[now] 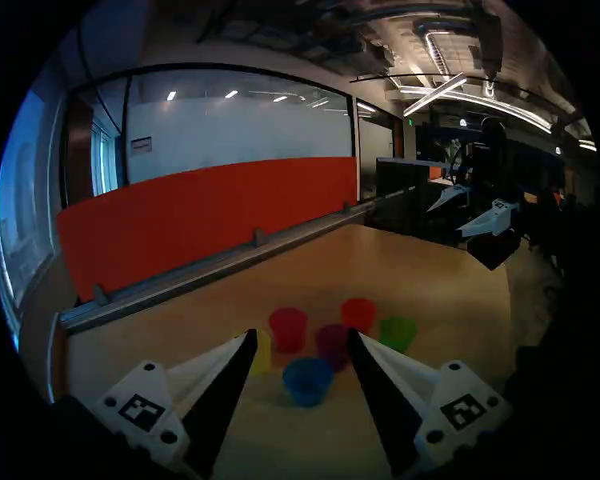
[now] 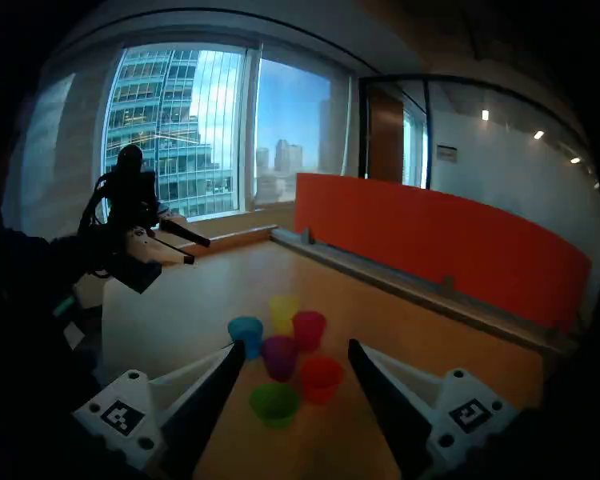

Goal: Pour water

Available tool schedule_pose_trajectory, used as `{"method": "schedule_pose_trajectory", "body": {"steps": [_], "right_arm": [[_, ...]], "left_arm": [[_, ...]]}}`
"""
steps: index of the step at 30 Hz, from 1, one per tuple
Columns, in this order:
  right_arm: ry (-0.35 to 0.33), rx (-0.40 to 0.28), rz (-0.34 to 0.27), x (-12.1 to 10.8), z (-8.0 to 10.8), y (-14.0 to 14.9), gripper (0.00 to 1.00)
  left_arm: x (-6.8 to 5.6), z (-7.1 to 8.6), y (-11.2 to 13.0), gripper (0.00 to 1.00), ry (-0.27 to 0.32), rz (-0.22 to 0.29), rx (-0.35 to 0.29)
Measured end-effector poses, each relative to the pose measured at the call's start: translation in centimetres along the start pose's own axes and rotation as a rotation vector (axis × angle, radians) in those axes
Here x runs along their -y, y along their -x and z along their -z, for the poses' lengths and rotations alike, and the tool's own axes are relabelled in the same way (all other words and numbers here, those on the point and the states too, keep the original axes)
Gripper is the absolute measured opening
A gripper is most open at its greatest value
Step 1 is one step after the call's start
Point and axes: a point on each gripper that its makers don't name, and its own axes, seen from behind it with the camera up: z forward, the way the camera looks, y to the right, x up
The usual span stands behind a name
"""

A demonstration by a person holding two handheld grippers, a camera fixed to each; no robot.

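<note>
Several small plastic cups stand clustered on the wooden table (image 1: 428, 280). In the left gripper view I see a blue cup (image 1: 308, 380) nearest, then purple (image 1: 332, 342), pink-red (image 1: 288, 328), orange-red (image 1: 358, 314) and green (image 1: 398, 332). A yellow cup (image 1: 261, 354) is half hidden behind a finger. My left gripper (image 1: 302, 333) is open above them, holding nothing. In the right gripper view the green cup (image 2: 274, 402) and orange-red cup (image 2: 321, 378) are nearest, with purple (image 2: 280, 356), blue (image 2: 246, 334), pink-red (image 2: 309, 330) and yellow (image 2: 283, 310) beyond. My right gripper (image 2: 296, 344) is open and empty.
An orange partition (image 1: 204, 216) with a metal rail runs along the table's far side. Large windows (image 2: 188, 128) stand at one end. The right gripper (image 1: 444, 222) hovers across the table; the left gripper (image 2: 200, 250) shows near a dark sleeve.
</note>
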Motion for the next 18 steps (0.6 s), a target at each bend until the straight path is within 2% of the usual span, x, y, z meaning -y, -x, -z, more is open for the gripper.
{"method": "schedule_pose_trajectory", "body": {"steps": [12, 18], "right_arm": [[-0.011, 0.075, 0.027, 0.4, -0.9, 3.5, 1.0], [-0.017, 0.121, 0.037, 0.6, -1.5, 5.5, 0.99]], "left_arm": [[-1.2, -1.3, 4.7, 0.82, 0.041, 0.019, 0.088], [-2.1, -1.9, 7.0, 0.82, 0.063, 0.01, 0.14]]}}
